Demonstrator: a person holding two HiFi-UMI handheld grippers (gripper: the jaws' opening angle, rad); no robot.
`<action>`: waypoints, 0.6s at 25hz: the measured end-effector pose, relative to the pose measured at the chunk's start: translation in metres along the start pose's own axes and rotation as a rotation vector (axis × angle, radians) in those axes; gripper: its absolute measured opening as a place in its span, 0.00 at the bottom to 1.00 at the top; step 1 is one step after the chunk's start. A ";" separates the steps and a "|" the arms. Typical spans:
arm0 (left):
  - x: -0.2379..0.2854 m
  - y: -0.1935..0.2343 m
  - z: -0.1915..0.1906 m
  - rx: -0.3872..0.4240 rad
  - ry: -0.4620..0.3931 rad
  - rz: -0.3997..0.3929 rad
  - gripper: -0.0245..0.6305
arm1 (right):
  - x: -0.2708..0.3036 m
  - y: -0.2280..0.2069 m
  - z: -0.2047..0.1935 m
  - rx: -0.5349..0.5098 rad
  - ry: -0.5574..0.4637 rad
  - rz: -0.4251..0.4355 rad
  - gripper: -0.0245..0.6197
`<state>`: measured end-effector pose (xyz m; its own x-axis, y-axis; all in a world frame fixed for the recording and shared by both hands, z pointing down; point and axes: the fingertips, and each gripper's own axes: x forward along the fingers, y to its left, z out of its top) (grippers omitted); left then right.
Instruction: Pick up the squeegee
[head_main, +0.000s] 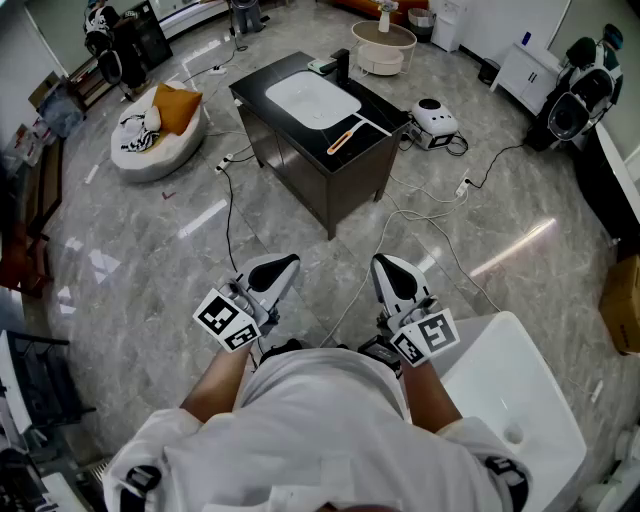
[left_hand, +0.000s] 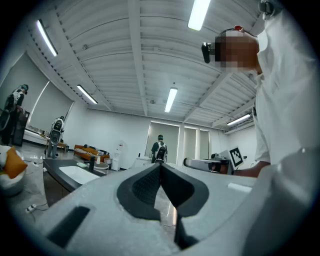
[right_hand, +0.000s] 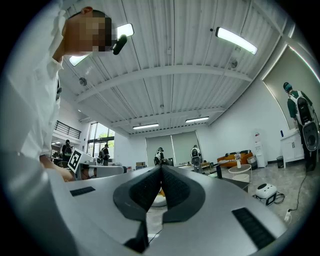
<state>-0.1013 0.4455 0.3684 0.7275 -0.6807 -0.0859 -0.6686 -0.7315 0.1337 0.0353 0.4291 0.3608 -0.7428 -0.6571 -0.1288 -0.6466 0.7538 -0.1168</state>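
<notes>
Inspector: Location of orange-handled squeegee with pale blade (head_main: 352, 135)?

Operator: Flat on top of black bench with white inset basin (head_main: 285, 160), between basin and bench edge on right-hand near side, parallel to that edge. Orange handle toward near corner, blade toward right-hand corner. Well apart from both grippers, touched by neither.

Inspector: State of left gripper (left_hand: 160, 166)?

Operator: Jaws closed, dark ribbed pads (left_hand: 146, 186) meeting at tips, nothing between. Roughly level, in front of body over grey marbled floor (head_main: 150, 260), short of bench near corner. Marker cube (head_main: 225, 322) at rear, next to bare forearm.

Inspector: State of right gripper (right_hand: 161, 169)?

Operator: Jaws likewise closed tip to tip, empty. Alongside left gripper, a gap of floor between. White moulded sink unit (head_main: 510, 400) just beside right forearm, at lower right of head view.

Inspector: Surroundings of bench?

Operator: Round white floor cushion with orange pillow (head_main: 150, 135) beyond left-hand corner. Small white rounded machine with dark face (head_main: 433, 117) on floor near right-hand corner. Thin white cables (head_main: 430, 215) trailing across floor from bench toward grippers. Round white low table (head_main: 383, 45) beyond far corner. Small green object (head_main: 322, 65) on far edge of bench top; kind not discernible.

Inspector: Anything else in gripper views?

Operator: Person in dark gear with backpack (left_hand: 160, 147) standing at far wall. Long ceiling lamps (left_hand: 171, 99) lit overhead.
</notes>
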 end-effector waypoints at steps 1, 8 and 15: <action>0.001 -0.002 -0.002 -0.006 0.001 0.002 0.06 | -0.002 -0.002 0.000 0.003 -0.001 0.000 0.06; 0.018 -0.012 -0.006 -0.027 -0.005 0.012 0.06 | -0.015 -0.020 0.000 0.024 -0.012 0.006 0.06; 0.024 -0.014 -0.024 -0.054 0.012 0.051 0.06 | -0.027 -0.026 -0.015 0.046 -0.015 0.043 0.06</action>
<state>-0.0705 0.4406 0.3877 0.6950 -0.7160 -0.0656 -0.6955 -0.6926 0.1911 0.0696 0.4274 0.3817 -0.7669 -0.6240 -0.1498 -0.6050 0.7809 -0.1557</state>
